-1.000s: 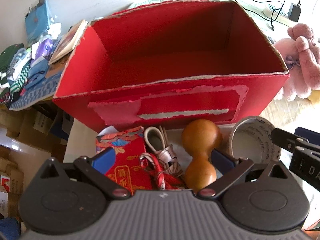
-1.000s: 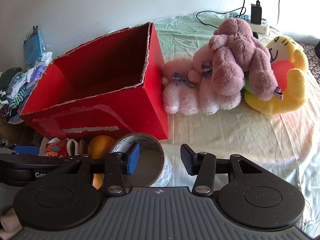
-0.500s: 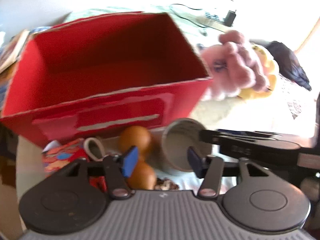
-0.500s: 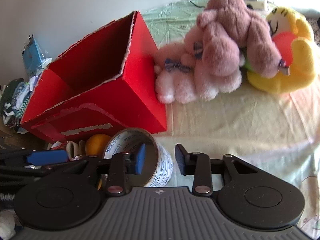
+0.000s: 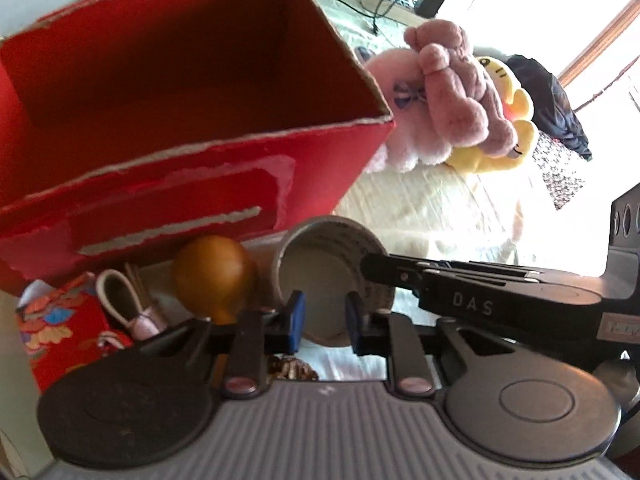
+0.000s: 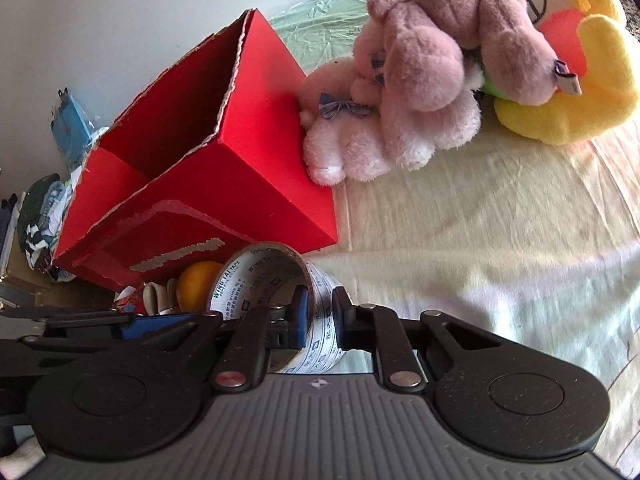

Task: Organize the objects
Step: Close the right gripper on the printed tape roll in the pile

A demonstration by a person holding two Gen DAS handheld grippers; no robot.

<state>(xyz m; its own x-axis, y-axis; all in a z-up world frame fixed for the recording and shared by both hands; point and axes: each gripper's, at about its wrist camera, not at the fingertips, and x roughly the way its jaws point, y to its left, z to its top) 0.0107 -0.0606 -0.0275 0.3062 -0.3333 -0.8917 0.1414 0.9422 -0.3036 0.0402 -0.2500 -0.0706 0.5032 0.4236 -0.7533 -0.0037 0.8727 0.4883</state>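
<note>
My right tongs [image 6: 320, 314] straddle the wall of the wide roll of printed white packing tape [image 6: 276, 300], one blue-padded finger inside its hollow core and the other outside, the gap narrow enough that I judge them clamped on that wall, or very nearly so. The roll lies on its side just in front of the big open red cardboard box [image 6: 208, 176], with the smooth orange-brown wooden gourd [image 5: 214, 276] close beside it on the side away from the pink plush toys [image 6: 400, 92]. My left tongs [image 5: 322, 322] hover over the roll's near rim, fingers narrowly apart with nothing between them that I can make out, so I count them as open and empty. The roll should feel fairly heavy and stiff: the wound tape will not give under the pads, though its glossy outer face may slip. The wall is the place to hold it, pinched square through its thickness near the middle of its width, so it hangs steady when I lift it over the box's ragged front edge.
</note>
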